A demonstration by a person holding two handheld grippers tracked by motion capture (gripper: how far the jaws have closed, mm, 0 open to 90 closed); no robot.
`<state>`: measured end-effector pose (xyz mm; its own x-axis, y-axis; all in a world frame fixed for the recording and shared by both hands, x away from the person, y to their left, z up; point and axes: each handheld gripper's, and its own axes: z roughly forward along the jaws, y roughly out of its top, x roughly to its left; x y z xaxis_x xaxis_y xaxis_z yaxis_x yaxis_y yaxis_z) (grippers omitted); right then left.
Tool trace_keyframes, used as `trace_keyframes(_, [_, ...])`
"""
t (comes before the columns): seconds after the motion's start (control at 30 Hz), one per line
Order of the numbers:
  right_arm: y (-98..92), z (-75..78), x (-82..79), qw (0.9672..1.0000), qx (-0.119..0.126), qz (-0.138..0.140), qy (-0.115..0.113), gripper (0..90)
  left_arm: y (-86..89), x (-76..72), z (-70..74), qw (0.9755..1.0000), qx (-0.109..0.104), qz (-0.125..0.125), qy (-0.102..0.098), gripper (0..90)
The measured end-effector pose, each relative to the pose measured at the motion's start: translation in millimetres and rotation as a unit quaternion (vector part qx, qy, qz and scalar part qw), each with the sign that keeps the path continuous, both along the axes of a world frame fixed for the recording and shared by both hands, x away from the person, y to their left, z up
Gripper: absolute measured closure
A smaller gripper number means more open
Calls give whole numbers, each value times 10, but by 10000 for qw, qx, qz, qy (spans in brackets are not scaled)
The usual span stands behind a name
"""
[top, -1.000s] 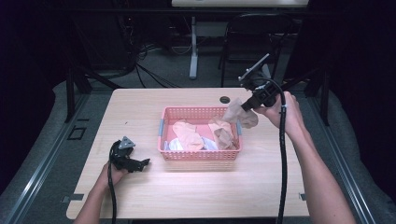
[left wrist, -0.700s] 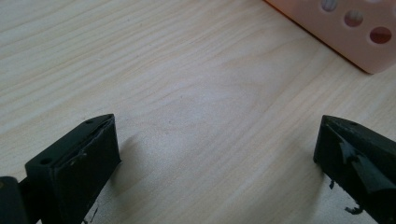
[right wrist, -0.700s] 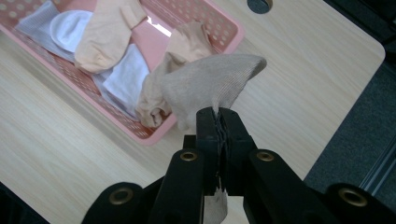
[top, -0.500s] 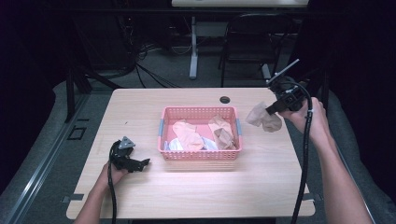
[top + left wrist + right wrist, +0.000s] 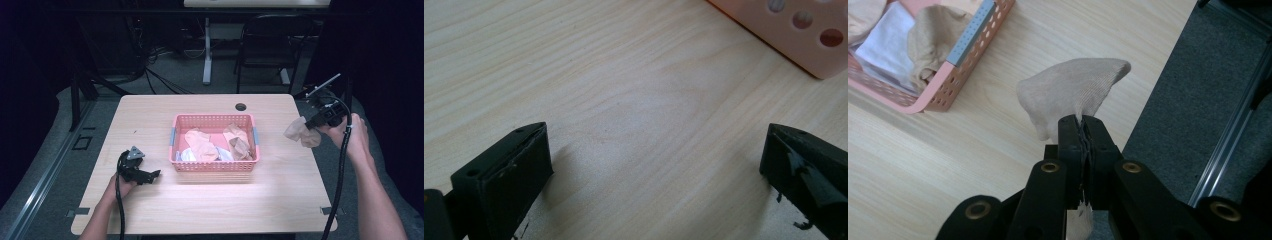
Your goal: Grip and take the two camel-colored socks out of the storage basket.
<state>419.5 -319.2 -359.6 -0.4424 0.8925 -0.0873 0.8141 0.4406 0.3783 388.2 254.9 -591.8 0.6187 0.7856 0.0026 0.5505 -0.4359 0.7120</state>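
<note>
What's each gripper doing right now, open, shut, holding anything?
Left gripper: open, nothing between its jaws, low over the table.
Right gripper: shut on the beige sock, at the table's right edge.

Sock (image 5: 1075, 90): beige, fine ribbed knit. Basket (image 5: 214, 165): pink, perforated with round holes, grey-blue handle strips. Basket contents: peach and tan socks (image 5: 200, 145), one white item (image 5: 885, 47). Table (image 5: 150, 115): pale wood grain. Right gripper (image 5: 1083, 131): black, brass-coloured rivets. Left gripper (image 5: 150, 176): black, grey top plate. Floor (image 5: 1193, 95): dark grey.
</note>
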Motion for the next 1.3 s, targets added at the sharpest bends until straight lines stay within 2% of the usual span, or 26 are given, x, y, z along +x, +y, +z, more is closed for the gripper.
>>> trace_keyframes(0.07, [-16, -23, 11, 10000, 18, 3, 22, 878, 0, 0, 0, 10000, -2, -1, -1, 0])
trace_keyframes(0.2, [-86, -212, 66, 9998, -8, -146, 155, 879, 0, 0, 0, 10000, -2, -2, -1, 0])
trace_keyframes(0.27, [-94, -242, 72, 9997, -12, -152, 174, 879, 0, 0, 0, 10000, -4, -1, -1, 0])
trace_keyframes(0.3, [-116, -330, 84, 9996, 25, -196, 223, 879, 0, 0, 0, 10000, -3, 0, -1, 0])
trace_keyframes(0.37, [-124, -359, 86, 9995, 21, -223, 234, 879, 0, 0, 0, 10000, -3, -1, -1, 0])
trace_keyframes(0.43, [-164, -471, 90, 9991, 73, -258, 323, 879, 0, 0, 0, 10000, -1, 1, -1, 0])
trace_keyframes(0.57, [-194, -635, 79, 9988, 46, -338, 361, 878, 0, 0, 0, 10000, -3, -2, -2, 0])
trace_keyframes(0.63, [-198, -670, 78, 9987, 54, -343, 380, 878, 0, 0, -1, 10000, -4, -1, -3, 0])
trace_keyframes(0.7, [-201, -791, 78, 9984, 88, -341, 445, 878, 0, 0, -1, 10000, -3, -1, -3, 0])
trace_keyframes(0.77, [-212, -960, 89, 9976, 119, -312, 609, 878, 0, 0, -1, 10000, -2, -2, -3, 0])
trace_keyframes(0.83, [-214, -987, 91, 9974, 129, -310, 634, 878, 0, 0, -1, 10000, -4, -1, -2, 0])
trace_keyframes(0.9, [-203, -1128, 85, 9970, 219, -364, 640, 878, 0, 0, -1, 10000, -4, -1, -2, 0])
trace_keyframes(0.93, [-207, -1187, 94, 9963, 194, -282, 787, 878, 0, 0, -1, 10000, -4, 0, -2, 0])
trace_keyframes(1.0, [-199, -1344, 91, 9955, 239, -305, 861, 877, 0, -1, 0, 10000, -3, 0, -2, 0])
trace_keyframes(1.1, [-199, -1423, 100, 9945, 127, -289, 997, 876, 0, -1, -1, 10000, -5, -2, -5, 0])
trace_keyframes(1.17, [-219, -1448, 92, 9940, 255, -341, 1010, 875, 0, -1, 0, 10000, -1, 1, 0, 0])
trace_keyframes(1.23, [-245, -1455, 92, 9930, 270, -283, 1119, 867, 0, -1, 0, 10000, -1, 2, -1, 0])
trace_keyframes(1.27, [-273, -1447, 84, 9925, 357, -294, 1135, 828, 0, -2, -1, 10000, -5, 1, -1, 0])
trace_keyframes(1.3, [-273, -1447, 84, 9925, 357, -294, 1135, 828, 0, -2, -1, 10000, -2, 2, -4, 0])
